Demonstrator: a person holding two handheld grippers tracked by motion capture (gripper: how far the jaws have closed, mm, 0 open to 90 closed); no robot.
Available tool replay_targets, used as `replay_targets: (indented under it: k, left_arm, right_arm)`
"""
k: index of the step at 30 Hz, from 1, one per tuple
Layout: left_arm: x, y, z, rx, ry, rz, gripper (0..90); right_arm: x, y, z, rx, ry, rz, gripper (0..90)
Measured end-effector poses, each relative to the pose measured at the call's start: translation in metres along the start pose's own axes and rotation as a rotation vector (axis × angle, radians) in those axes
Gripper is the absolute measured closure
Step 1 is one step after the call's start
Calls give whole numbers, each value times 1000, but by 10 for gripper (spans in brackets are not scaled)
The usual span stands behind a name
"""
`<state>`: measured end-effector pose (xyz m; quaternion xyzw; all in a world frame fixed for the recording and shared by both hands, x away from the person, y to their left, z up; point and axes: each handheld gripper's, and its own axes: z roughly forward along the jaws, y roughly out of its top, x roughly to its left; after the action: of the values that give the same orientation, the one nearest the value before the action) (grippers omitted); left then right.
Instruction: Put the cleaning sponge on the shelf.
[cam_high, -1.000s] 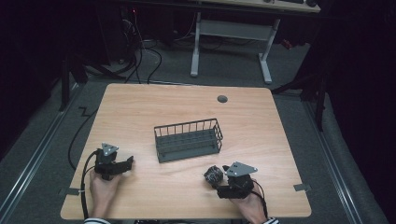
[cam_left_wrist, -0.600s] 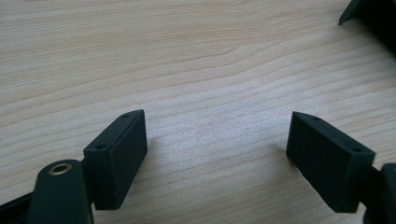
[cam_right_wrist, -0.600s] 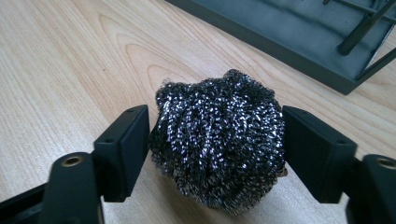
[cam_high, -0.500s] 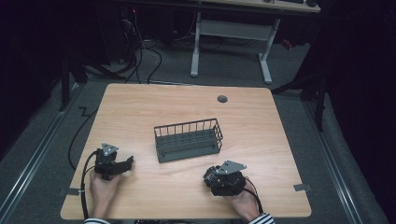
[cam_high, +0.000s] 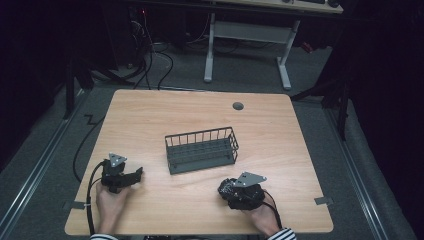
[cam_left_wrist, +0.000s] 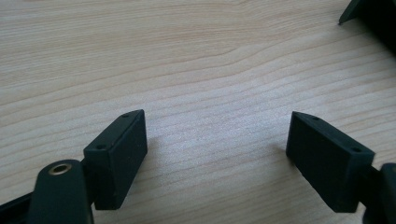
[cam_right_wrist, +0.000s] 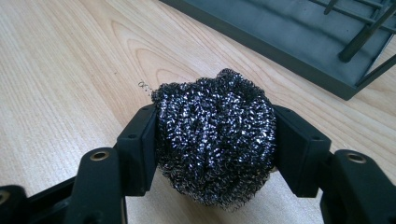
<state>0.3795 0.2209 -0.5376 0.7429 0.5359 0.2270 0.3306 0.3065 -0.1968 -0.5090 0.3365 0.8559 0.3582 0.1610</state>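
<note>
So the steel wool scourer (cam_right_wrist: 215, 135) is pinched between the two black pads (cam_right_wrist: 140, 149) of the right gripper (cam_right_wrist: 212, 154), which have just been closing in on it, and the wiry ball is squeezed from both sides while its underside looks to be resting on the wooden table (cam_high: 280, 135). It's gripped around the middle, probably so the springy mesh isn't lost when lifted. Seen from above, the scourer sits at the near right of the table, just near of the dark wire basket (cam_high: 201, 149), whose open top is likely where it's meant to be dropped. Over at the near left, the left gripper (cam_left_wrist: 215, 154) is kept parked with its jaws spread wide over bare wood, nothing between them, presumably kept out of the way.
</note>
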Motion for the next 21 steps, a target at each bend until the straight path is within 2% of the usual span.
replay_targets:
  k: [8, 14, 21]
  left_arm:
    - [0, 0, 0, 0, 0, 0, 211]
    - [0, 0, 0, 0, 0, 0, 211]
    - [0, 0, 0, 0, 0, -1, 211]
  right_arm:
    - [0, 9, -8, -14, 16, -17, 393]
    - [-2, 16, -13, -33, 36, -11, 393]
    - [-10, 32, -28, -74, 72, 9, 393]
